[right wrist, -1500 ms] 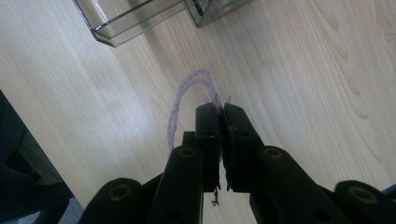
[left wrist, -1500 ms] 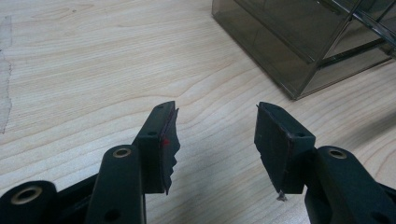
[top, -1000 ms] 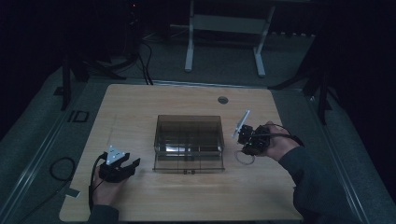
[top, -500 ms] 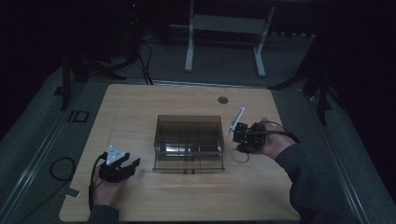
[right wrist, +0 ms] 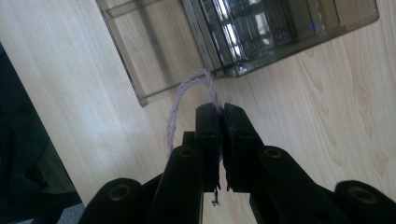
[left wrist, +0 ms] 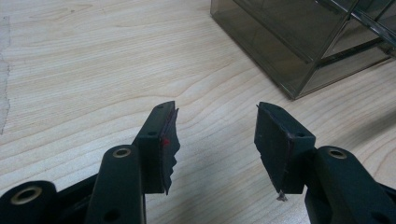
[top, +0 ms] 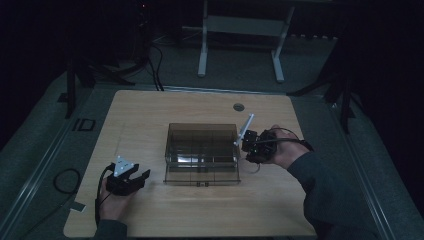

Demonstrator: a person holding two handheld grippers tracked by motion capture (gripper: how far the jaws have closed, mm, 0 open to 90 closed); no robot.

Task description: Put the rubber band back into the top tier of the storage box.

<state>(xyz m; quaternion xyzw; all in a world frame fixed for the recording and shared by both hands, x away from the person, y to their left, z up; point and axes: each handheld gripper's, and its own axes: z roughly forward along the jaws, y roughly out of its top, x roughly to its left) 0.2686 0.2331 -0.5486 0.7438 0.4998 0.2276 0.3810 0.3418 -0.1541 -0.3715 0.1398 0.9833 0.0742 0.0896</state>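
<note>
Dark room, wooden table (top: 150, 115). High view: we see the right gripper (top: 245, 143) beside the smoky clear organizer box (top: 202, 152).

Left gripper view: left gripper (left wrist: 215, 135) jaws apart, holding nothing.

Right gripper view: jaws clamp a lilac twisted cord (right wrist: 180, 105), looping ahead of the fingertips; we judge it light, limp, best pinched near an end. Box compartments look empty.

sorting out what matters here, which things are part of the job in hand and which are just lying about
Part of the job:
- pale lilac twisted cord, pinched in the shut right gripper
- smoky transparent plastic compartment box, beside that gripper

Just there:
- left gripper, open and empty, on the light wooden table
- round grey cable hole at the table's far edge
</note>
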